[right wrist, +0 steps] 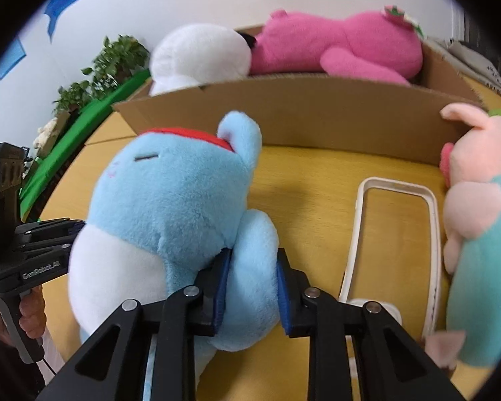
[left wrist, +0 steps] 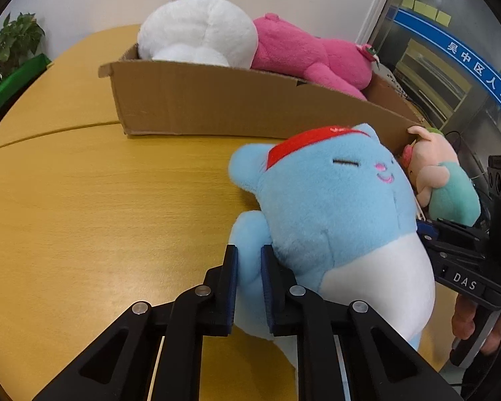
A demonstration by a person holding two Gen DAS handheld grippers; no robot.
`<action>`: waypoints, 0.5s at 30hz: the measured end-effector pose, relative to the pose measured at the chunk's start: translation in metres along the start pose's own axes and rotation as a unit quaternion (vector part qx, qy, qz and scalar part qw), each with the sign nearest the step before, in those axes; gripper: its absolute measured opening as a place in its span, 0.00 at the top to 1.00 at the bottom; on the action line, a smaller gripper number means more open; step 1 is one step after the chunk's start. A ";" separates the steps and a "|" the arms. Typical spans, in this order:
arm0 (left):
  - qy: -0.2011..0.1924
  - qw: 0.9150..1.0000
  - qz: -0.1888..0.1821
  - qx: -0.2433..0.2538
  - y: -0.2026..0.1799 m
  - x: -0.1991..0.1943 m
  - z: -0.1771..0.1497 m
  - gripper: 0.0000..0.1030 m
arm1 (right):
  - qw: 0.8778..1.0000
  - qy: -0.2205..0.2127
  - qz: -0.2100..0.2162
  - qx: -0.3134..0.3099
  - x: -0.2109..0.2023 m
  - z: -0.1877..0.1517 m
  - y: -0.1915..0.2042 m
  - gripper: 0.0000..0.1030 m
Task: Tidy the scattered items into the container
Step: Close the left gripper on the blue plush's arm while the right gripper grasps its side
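Note:
A blue plush cat (left wrist: pixel 330 200) with a red cap and white belly is held between both grippers over the yellow table. My left gripper (left wrist: pixel 248 254) is shut on one of its arms. My right gripper (right wrist: pixel 252 260) is shut on its other arm; the cat fills the left of the right wrist view (right wrist: pixel 170 200). The cardboard box (left wrist: pixel 237 103) stands just behind, also seen in the right wrist view (right wrist: pixel 317 113). It holds a white plush (left wrist: pixel 197 30) and a pink plush (left wrist: pixel 310 56). A small pink pig plush (right wrist: pixel 477 207) in a teal outfit lies by the box corner.
A white rectangular frame (right wrist: pixel 431 234) lies on the table (left wrist: pixel 83 200) between the cat and the pig. A potted plant (left wrist: pixel 13 43) and a green board stand at the far left. A glass door (left wrist: pixel 451 67) is at the right.

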State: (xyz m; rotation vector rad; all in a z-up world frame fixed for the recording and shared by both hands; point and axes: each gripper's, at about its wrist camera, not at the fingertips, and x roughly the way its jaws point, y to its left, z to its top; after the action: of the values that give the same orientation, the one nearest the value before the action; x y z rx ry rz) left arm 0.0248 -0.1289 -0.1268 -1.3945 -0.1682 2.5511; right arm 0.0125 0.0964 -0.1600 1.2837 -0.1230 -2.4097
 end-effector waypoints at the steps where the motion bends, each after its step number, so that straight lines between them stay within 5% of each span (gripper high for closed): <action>1: -0.009 1.000 0.003 0.002 -0.002 -0.007 -0.003 0.89 | 1.000 -0.007 0.001 -0.002 -0.005 -0.003 0.001 0.77; 3: -0.024 1.000 -0.010 0.005 -0.006 -0.021 -0.006 1.00 | 1.000 -0.022 0.000 -0.001 -0.017 -0.010 0.002 0.77; 6: -0.047 0.998 0.008 0.029 -0.019 -0.041 -0.007 1.00 | 0.999 -0.039 0.007 -0.002 -0.030 -0.014 0.008 0.78; 9: -0.050 0.998 -0.011 0.040 -0.027 -0.047 -0.005 1.00 | 0.998 -0.057 0.000 -0.021 -0.044 -0.011 0.020 0.80; 15: -0.029 0.999 -0.022 -0.008 -0.004 -0.037 -0.007 1.00 | 1.000 0.000 -0.022 0.013 -0.022 -0.015 0.006 0.74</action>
State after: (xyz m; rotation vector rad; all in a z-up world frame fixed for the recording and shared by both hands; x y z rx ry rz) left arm 0.0507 -0.1343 -0.0997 -1.3089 -0.2261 2.5608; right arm 0.0376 0.1014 -0.1498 1.3106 -0.1278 -2.4539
